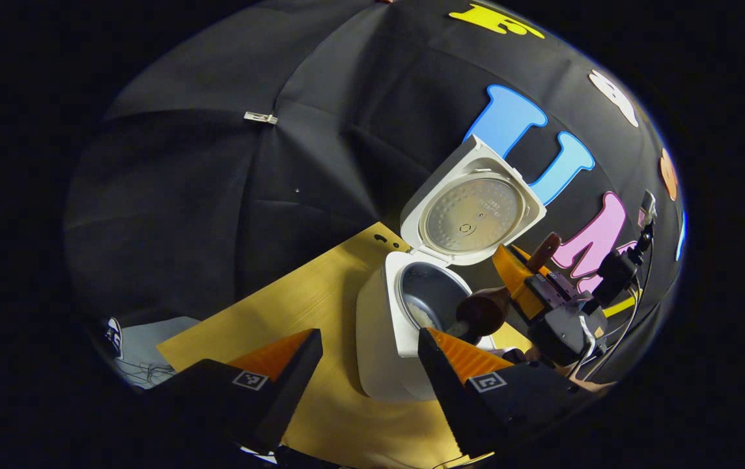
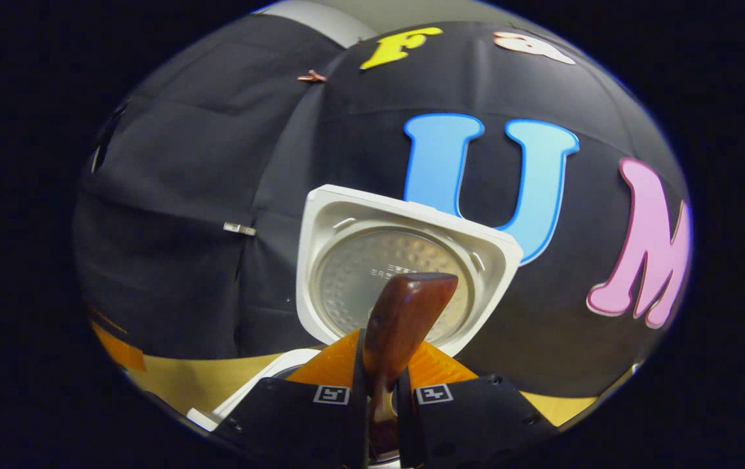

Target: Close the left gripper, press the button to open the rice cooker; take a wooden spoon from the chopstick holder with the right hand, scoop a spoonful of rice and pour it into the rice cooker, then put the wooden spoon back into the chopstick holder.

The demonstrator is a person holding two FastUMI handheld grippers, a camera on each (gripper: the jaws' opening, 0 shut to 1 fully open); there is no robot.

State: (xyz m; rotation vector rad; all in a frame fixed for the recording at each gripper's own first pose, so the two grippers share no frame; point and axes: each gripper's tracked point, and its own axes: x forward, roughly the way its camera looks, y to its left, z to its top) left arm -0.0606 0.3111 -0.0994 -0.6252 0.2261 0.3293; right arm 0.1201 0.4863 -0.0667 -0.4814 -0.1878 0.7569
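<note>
The rice cooker stands on my desk near its far edge, lid swung fully up so the round metal inner plate faces me. From my left gripper view its lower right side is cut off by my own fingers, and I can make out just a small pale patch at the bottom of the dark inner pot, too small to call for certain. There is faint print on the inner plate, but I cannot read it. My left gripper hangs in front of the cooker with its fingers spread wide, nothing between them. To the right, the right gripper holds the wooden spoon, its dark glossy bowl tipped down over the pot's right rim. In the right gripper view both fingers are clamped on the spoon's brown handle, which rises in front of the open lid and hides its middle; the cooker body is mostly hidden below.
</note>
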